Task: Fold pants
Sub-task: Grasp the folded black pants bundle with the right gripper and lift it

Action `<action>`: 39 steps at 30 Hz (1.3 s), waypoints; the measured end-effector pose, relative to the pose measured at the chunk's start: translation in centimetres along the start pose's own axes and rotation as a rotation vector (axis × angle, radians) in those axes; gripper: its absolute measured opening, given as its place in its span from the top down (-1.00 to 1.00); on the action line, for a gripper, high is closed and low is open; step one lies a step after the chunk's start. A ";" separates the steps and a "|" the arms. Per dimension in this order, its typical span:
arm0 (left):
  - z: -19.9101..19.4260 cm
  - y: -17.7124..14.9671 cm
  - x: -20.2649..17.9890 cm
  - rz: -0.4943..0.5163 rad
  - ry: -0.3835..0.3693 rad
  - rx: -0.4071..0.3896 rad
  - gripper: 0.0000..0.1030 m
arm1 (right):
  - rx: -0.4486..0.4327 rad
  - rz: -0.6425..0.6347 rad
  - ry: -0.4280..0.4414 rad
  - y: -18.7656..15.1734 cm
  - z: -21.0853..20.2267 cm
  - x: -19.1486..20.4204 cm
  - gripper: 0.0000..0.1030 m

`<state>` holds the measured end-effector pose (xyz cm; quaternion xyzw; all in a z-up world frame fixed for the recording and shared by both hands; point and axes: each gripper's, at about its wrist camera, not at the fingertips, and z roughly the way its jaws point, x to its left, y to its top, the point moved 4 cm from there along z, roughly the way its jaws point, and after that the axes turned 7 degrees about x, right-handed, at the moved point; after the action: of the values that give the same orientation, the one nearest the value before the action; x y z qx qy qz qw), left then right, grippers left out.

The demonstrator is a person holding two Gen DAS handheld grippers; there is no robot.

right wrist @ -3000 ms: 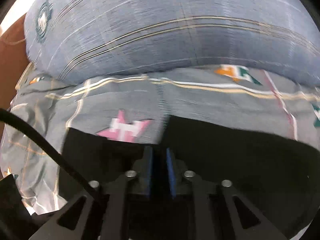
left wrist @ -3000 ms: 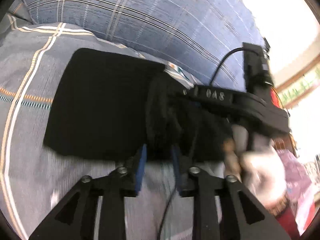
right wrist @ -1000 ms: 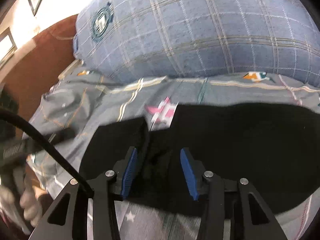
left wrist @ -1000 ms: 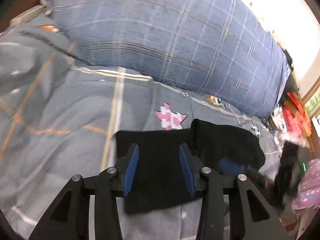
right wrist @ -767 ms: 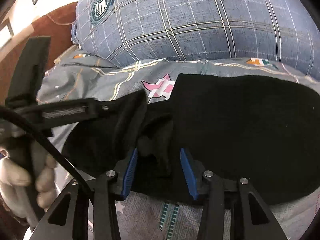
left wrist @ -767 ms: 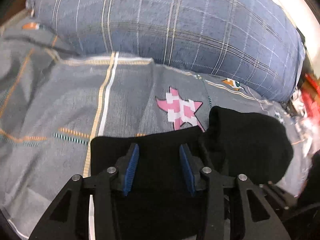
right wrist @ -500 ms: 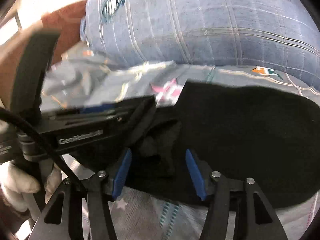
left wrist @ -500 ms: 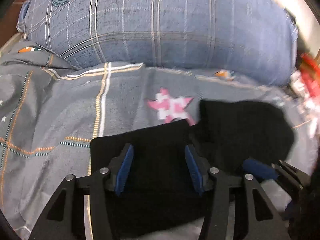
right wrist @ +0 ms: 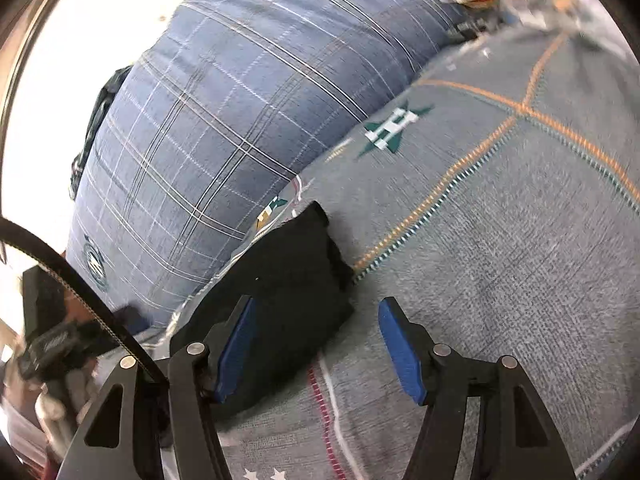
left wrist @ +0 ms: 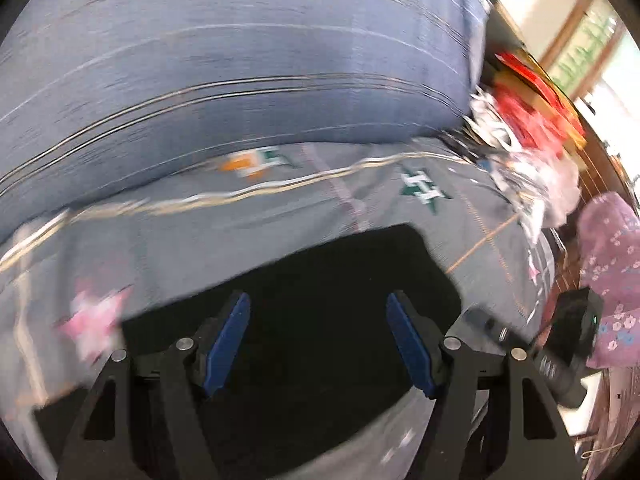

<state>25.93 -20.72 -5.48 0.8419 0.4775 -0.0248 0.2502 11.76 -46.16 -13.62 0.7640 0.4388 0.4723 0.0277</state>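
The folded pants [right wrist: 288, 296] lie on the bedsheet [right wrist: 500, 240], just in front of the big pillow [right wrist: 224, 128] that runs along the back. A heap of clutter [left wrist: 528, 152] sits at the pillow's right end, beyond the sheet's edge

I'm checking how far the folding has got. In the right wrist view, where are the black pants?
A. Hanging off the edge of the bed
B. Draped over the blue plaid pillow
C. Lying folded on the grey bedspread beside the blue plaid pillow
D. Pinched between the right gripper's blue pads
C: the pants lie as a compact bundle on the bedspread next to the pillow, and the right gripper holds nothing, its jaws opening.
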 end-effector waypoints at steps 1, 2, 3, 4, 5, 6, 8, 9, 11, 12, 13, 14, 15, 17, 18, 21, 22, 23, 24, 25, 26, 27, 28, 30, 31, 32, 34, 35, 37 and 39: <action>1.4 1.2 -1.2 0.027 0.006 0.002 -0.36 | 0.003 0.000 0.002 0.2 0.1 -0.2 -0.34; 2.3 2.0 -2.0 0.048 0.002 0.005 -0.36 | 0.009 -0.003 -0.003 0.3 0.4 -0.3 -0.34; 3.3 2.8 -2.9 0.071 -0.006 0.014 -0.36 | 0.016 -0.011 -0.009 0.3 0.7 -0.3 -0.34; 4.4 3.4 -3.6 0.090 -0.004 0.024 -0.36 | 0.029 -0.016 -0.014 0.3 1.2 -0.3 -0.34; 5.4 4.1 -4.5 0.118 0.001 0.032 -0.36 | 0.039 -0.016 -0.012 0.5 1.7 -0.3 -0.33; 6.4 4.5 -5.2 0.147 0.000 0.045 -0.36 | 0.040 -0.019 -0.005 0.6 2.1 -0.2 -0.33; 8.4 5.2 -6.5 0.203 -0.008 0.093 -0.36 | 0.042 -0.040 -0.005 0.8 2.7 0.3 -0.33; 9.4 5.4 -6.8 0.224 -0.013 0.119 -0.36 | 0.048 -0.054 -0.010 0.8 3.1 0.7 -0.33; 11.3 5.6 -7.6 0.265 -0.019 0.173 -0.36 | 0.052 -0.075 -0.009 0.6 3.8 1.2 -0.33; 12.3 5.5 -7.8 0.284 -0.009 0.199 -0.36 | 0.058 -0.085 -0.003 0.4 4.2 1.5 -0.33; 13.5 5.4 -8.1 0.307 0.012 0.235 -0.36 | 0.059 -0.098 -0.003 0.2 4.5 1.9 -0.33; 14.3 5.1 -8.3 0.324 0.029 0.262 -0.36 | 0.061 -0.115 -0.003 0.0 4.8 2.2 -0.33; 14.8 4.9 -8.6 0.351 0.054 0.261 -0.37 | 0.069 -0.140 -0.006 -0.3 5.1 2.7 -0.25; 14.5 4.6 -9.7 0.381 0.063 0.236 0.23 | 0.074 -0.166 -0.024 -0.5 5.4 3.3 0.33; 14.0 4.5 -10.0 0.382 0.048 0.229 0.61 | 0.068 -0.175 -0.045 -0.6 5.4 3.3 0.44; 11.6 4.0 -10.5 0.395 0.036 0.172 0.73 | 0.042 -0.174 -0.012 -0.6 4.6 3.6 0.49; 10.6 3.8 -10.5 0.387 0.028 0.149 0.74 | 0.032 -0.184 -0.006 -0.7 4.2 3.8 0.49; 9.3 3.6 -10.3 0.370 0.013 0.123 0.74 | 0.020 -0.200 -0.003 -0.8 3.9 4.2 0.50; 7.9 3.4 -10.1 0.353 -0.004 0.096 0.74 | 0.010 -0.216 -0.001 -1.1 3.5 4.7 0.51; 6.4 3.3 -9.8 0.338 -0.020 0.068 0.74 | 0.002 -0.229 0.003 -1.3 3.1 5.2 0.51; 5.3 3.1 -9.7 0.324 -0.035 0.048 0.74 | -0.004 -0.241 0.009 -1.5 2.7 5.7 0.52; 4.0 2.9 -9.4 0.305 -0.054 0.025 0.74 | -0.016 -0.256 0.020 -1.8 2.1 6.6 0.52; 2.7 2.8 -9.0 0.286 -0.070 0.003 0.74 | -0.025 -0.270 0.028 -2.1 1.6 7.3 0.53; -0.6 2.0 -7.6 0.240 -0.102 -0.049 0.74 | -0.039 -0.329 0.034 -2.8 0.6 9.4 0.53; -2.2 1.6 -6.6 0.213 -0.114 -0.073 0.74 | -0.042 -0.373 0.032 -3.3 0.3 11.0 0.53; -3.4 1.2 -5.8 0.190 -0.125 -0.090 0.74 | -0.041 -0.408 0.032 -3.8 0.2 12.3 0.53; -6.3 -0.1 -2.9 0.130 -0.144 -0.135 0.74 | -0.025 -0.477 0.048 -4.8 0.1 15.3 0.53; -7.3 -0.6 -1.7 0.104 -0.149 -0.151 0.74 | -0.014 -0.503 0.055 -5.3 0.3 16.5 0.53; -9.4 -2.0 1.5 0.033 -0.162 -0.191 0.74 | 0.014 -0.576 0.060 -6.7 1.0 19.4 0.56; -11.2 -4.0 4.7 -0.037 -0.171 -0.229 0.75 | 0.046 -0.650 0.059 -8.3 2.1 22.1 0.60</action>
<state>23.03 -10.32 1.44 0.7937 0.4695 -0.0464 0.3840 11.75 -24.91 -3.17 0.5705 0.6707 0.4506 0.1470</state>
